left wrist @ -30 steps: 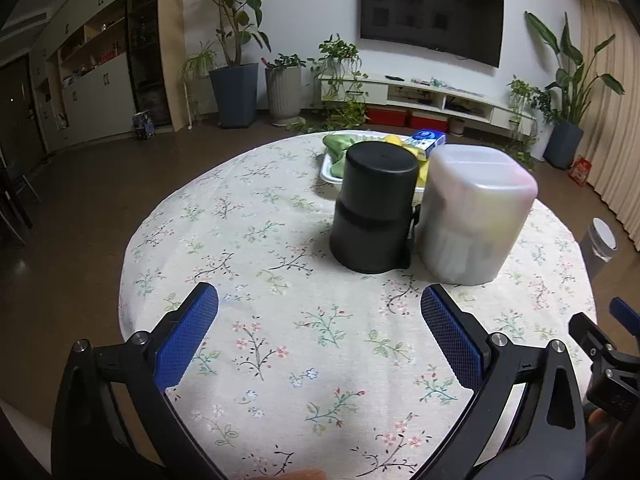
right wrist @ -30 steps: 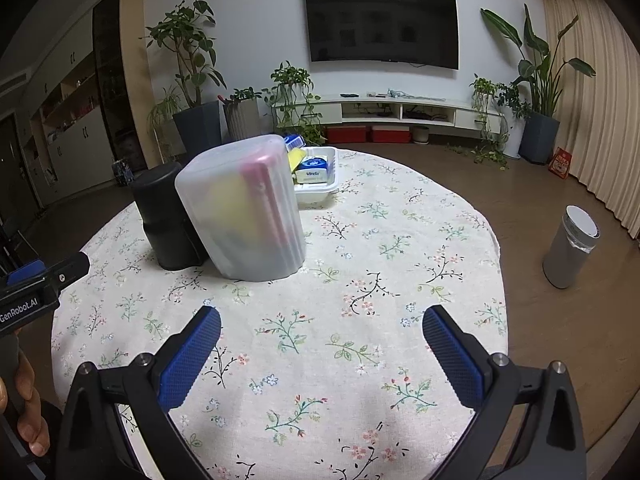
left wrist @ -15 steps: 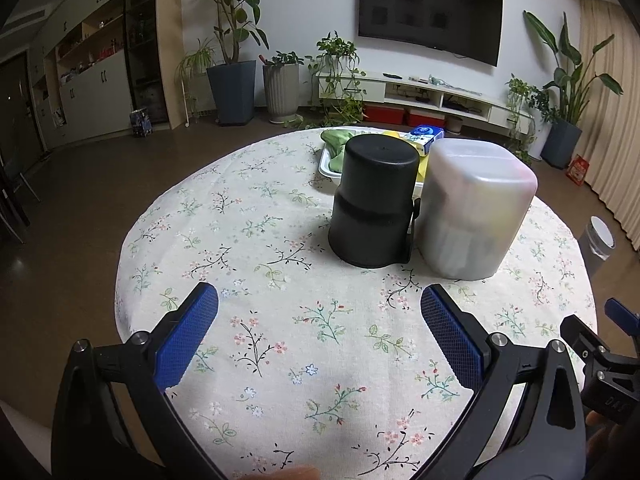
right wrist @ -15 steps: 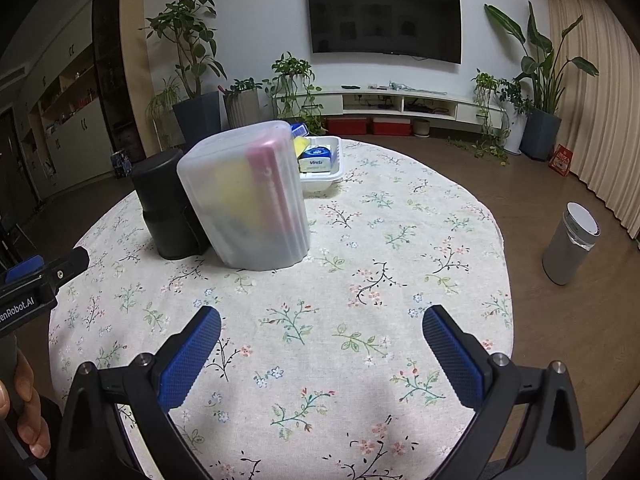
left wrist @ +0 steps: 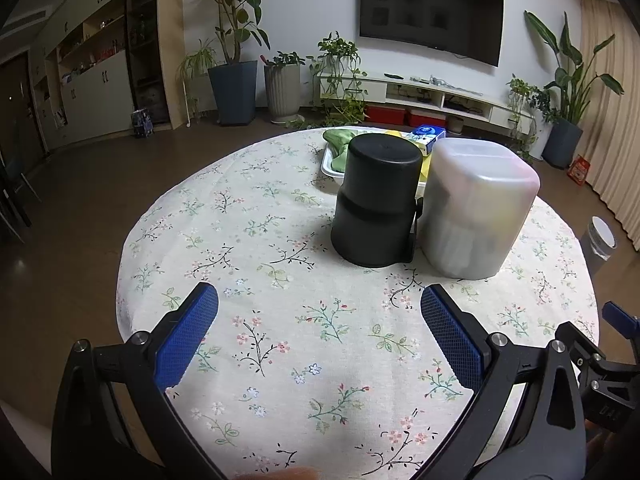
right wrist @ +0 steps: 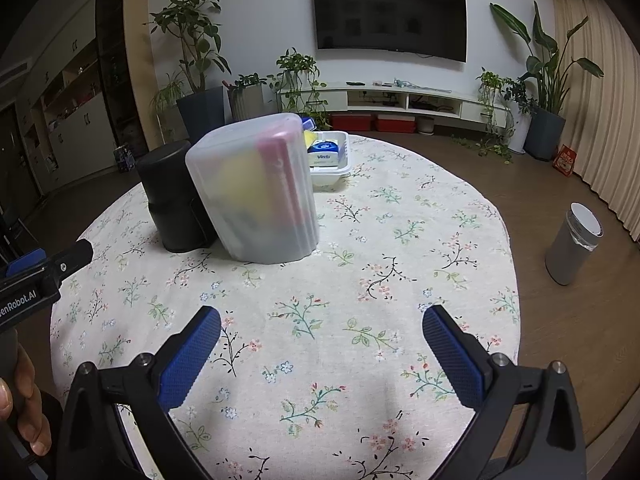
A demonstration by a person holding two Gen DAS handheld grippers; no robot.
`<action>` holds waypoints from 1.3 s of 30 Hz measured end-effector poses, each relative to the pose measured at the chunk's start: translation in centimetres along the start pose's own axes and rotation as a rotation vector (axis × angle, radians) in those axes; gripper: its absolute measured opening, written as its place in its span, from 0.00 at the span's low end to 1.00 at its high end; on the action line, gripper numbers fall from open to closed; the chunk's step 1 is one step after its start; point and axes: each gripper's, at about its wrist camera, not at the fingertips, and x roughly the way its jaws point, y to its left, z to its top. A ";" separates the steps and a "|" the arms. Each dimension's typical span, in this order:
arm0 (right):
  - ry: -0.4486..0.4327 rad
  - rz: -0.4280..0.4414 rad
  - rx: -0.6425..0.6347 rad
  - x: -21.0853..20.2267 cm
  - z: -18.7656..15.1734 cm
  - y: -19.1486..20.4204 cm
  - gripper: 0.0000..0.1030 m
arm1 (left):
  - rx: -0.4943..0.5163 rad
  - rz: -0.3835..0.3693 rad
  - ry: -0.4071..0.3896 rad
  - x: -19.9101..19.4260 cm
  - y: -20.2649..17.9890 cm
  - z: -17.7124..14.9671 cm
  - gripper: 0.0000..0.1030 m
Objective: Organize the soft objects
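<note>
Left wrist view: your left gripper (left wrist: 319, 322) has its blue fingers (left wrist: 186, 334) spread wide with nothing between them, hovering low over the near part of the table (left wrist: 280, 360). Ahead of the fingertips, slightly right of centre, stands the black cylinder (left wrist: 376, 204); the frosted plastic container (left wrist: 476, 208) sits just beside it, ahead of your right-hand finger. Beyond both lies the white tray (left wrist: 329, 164), holding a green soft item (left wrist: 340, 148), something yellow, and a blue-and-white tissue pack (left wrist: 428, 136).

Right wrist view: your right gripper (right wrist: 321, 332) is likewise fully open and empty, over bare tablecloth. From here the frosted plastic container (right wrist: 256, 188) is ahead and left of the left finger, with yellow and pink shapes dimly visible through its wall. I cannot tell what they are. The white tray (right wrist: 338, 170) is ahead, roughly centre, well beyond the fingertips.

Progress, as a judgement: some things appear already stowed in the container, while the tray's soft items are not yet picked, so most of the sorting seems left.

Pose: both grippers are level, side by side, pointing across the table; your left hand (right wrist: 18, 404) shows at the edge, gripping the handle. Neither tool touches anything.
</note>
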 end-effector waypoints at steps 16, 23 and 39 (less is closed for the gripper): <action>0.005 0.002 -0.002 0.0 -0.1 0.0 1.00 | 0.003 -0.003 -0.006 0.2 0.0 0.0 1.00; 0.005 0.003 -0.001 0.0 -0.1 0.0 1.00 | 0.003 -0.001 -0.006 0.1 0.0 0.0 1.00; 0.003 0.004 -0.001 0.0 0.0 0.1 1.00 | 0.006 -0.010 -0.007 0.2 0.0 0.2 1.00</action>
